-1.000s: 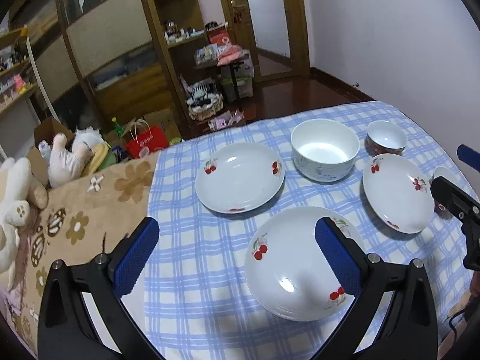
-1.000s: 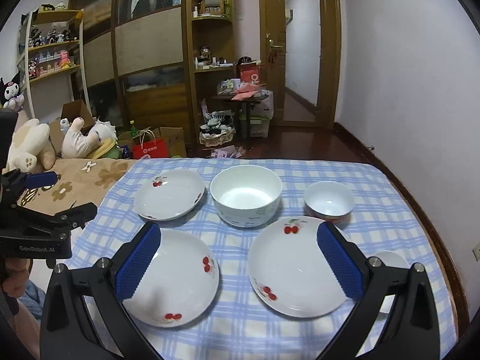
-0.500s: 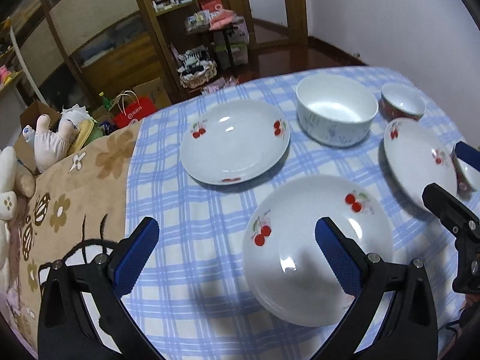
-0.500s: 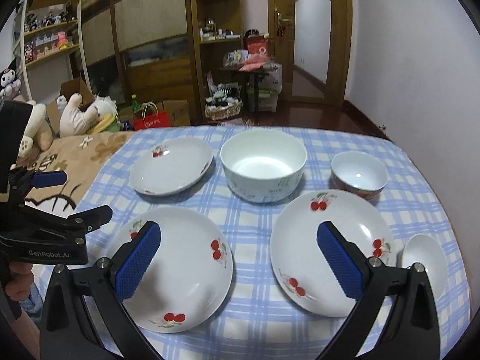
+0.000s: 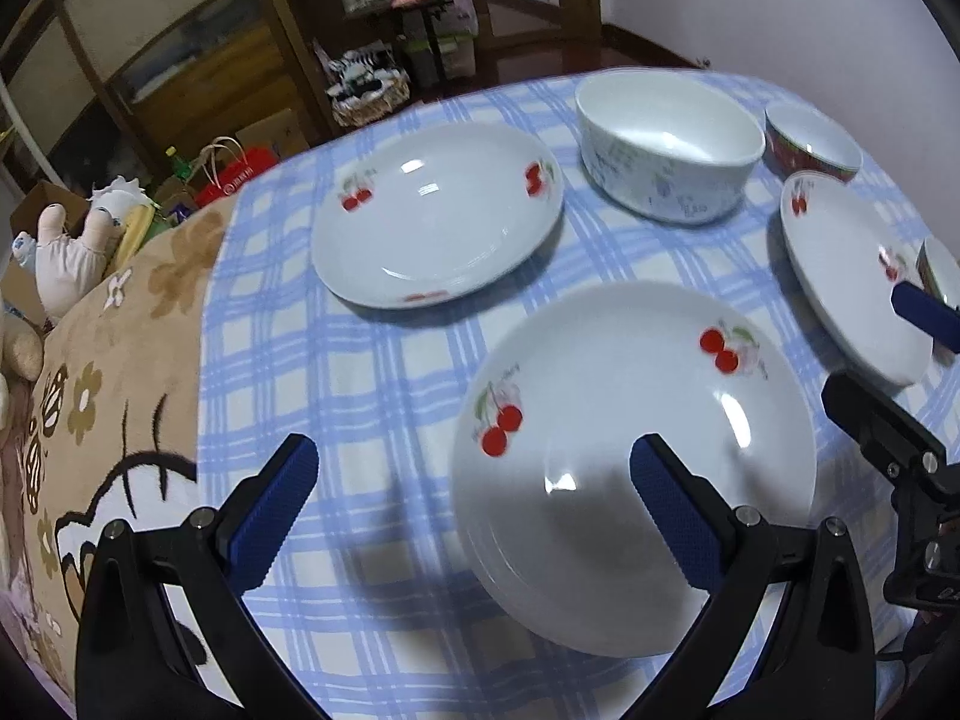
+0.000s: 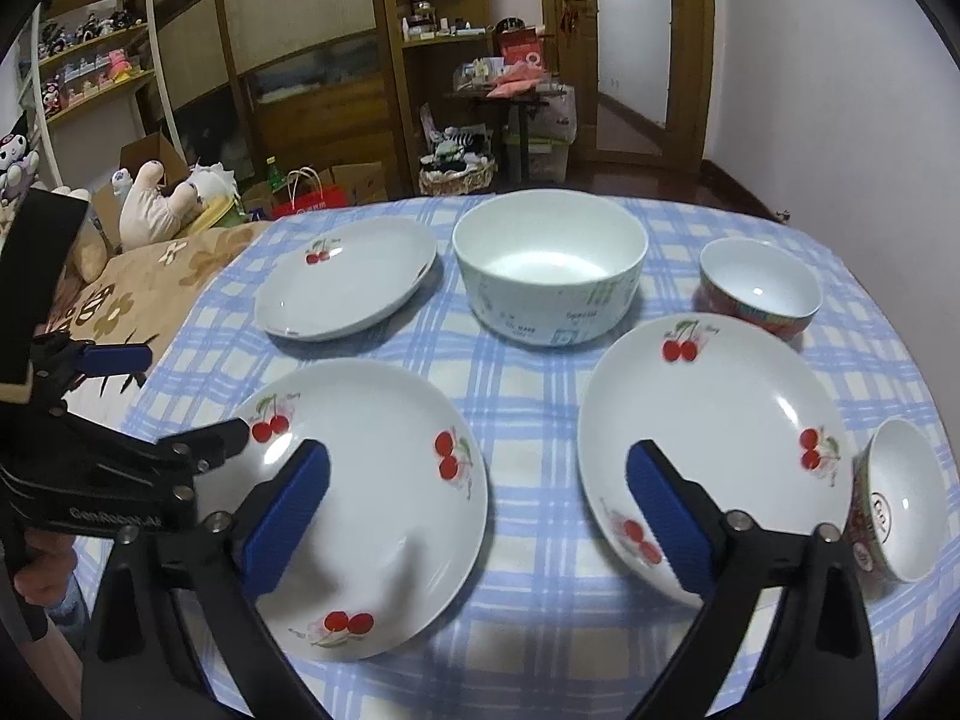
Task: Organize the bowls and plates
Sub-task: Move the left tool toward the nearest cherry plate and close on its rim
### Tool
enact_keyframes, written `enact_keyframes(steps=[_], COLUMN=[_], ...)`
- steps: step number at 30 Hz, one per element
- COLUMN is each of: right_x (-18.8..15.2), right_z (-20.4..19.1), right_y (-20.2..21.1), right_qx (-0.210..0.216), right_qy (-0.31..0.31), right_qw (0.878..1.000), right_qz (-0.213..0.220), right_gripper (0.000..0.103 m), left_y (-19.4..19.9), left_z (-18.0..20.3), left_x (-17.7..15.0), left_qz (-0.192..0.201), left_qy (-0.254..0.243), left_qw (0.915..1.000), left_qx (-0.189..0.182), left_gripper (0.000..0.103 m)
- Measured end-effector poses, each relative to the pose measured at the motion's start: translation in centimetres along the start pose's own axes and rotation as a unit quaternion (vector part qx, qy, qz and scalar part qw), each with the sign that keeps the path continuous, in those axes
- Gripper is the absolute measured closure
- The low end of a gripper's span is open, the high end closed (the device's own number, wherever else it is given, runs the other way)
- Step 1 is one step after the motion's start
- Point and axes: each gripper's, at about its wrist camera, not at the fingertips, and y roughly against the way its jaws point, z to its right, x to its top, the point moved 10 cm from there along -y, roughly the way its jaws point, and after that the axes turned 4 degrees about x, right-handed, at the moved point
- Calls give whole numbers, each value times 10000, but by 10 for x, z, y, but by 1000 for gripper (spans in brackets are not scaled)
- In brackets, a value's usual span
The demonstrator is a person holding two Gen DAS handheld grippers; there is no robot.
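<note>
Three white cherry-print plates lie on the blue checked tablecloth: a near-left plate, a near-right plate and a far-left plate. A large white bowl stands at the back middle. A small red-sided bowl stands back right; another small bowl sits at the right edge. My left gripper is open, low over the near-left plate's left rim. My right gripper is open, between the two near plates.
The round table's left edge meets a brown flower-print blanket. Wooden shelves, a door, plush toys and bags stand beyond the table. A white wall is on the right.
Both grippers have moved forward and lower towards the table. The plates now loom larger. Both stay open and empty.
</note>
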Motion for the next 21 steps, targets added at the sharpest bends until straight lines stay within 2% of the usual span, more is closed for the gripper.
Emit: enact_keyframes(steps=[4,6,15,21], right_x=[-6,-9,-22,-31], right_z=[-2,-3,-3,-6], right_y=[-6,-9,-23,-32], right_qx=[21,52,106,186], right_qy=[-3,-7,-75,-81], right_qw=[10000,9999,9993,9986], right_qz=[-89,-157,-347,-496], right_gripper=[2,7,8,20], left_y=[-8,-9,-24,-35], left_z=[7,9,8,6], left_x=[-6,-8,-18,-26], left_qz=[-172,-193,-576,-831], left_qy=[-135,-174,-47,-14], left_qw=[9998,9997,9983,9965], left_qx=[15,-3,-69,-17], left_gripper=[1,1,1,1])
